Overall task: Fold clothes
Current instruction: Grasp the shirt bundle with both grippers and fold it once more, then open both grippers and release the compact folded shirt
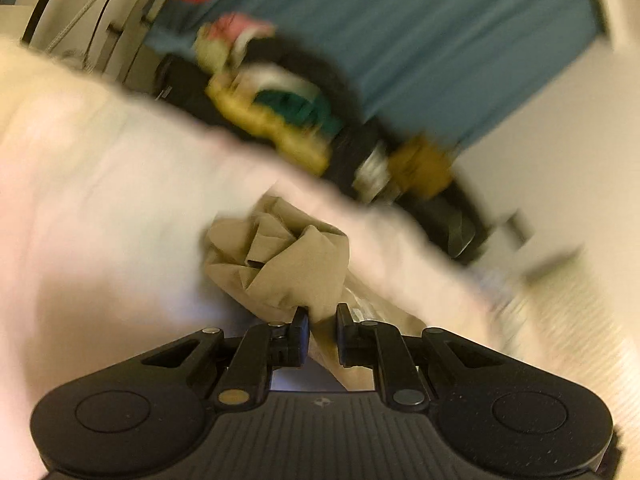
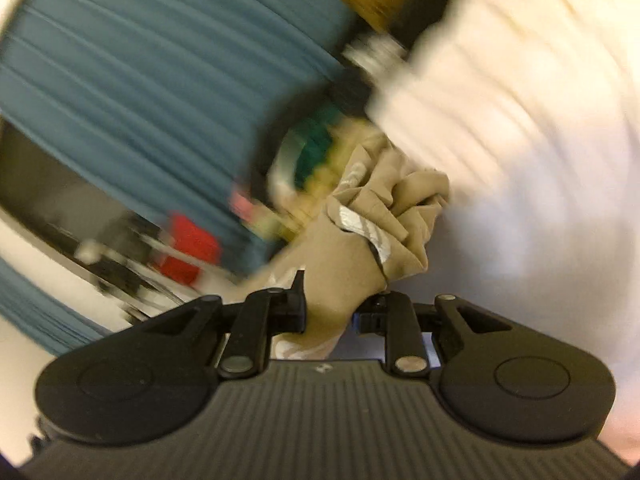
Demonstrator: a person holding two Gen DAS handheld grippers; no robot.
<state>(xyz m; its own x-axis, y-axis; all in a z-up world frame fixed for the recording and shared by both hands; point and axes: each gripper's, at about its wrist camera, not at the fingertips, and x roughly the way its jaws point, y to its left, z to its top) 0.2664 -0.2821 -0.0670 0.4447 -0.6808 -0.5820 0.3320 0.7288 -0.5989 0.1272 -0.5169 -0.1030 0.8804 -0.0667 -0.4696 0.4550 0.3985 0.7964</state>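
One bunched, creased tan garment [image 1: 280, 264]

No legible text or labels.

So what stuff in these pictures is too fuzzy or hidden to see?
- Left wrist view: the pile of colourful things is motion-blurred; unidentifiable.
- Both views: the tan garment is bunched, so its type and full shape are hidden.
- Right wrist view: the red object is blurred.
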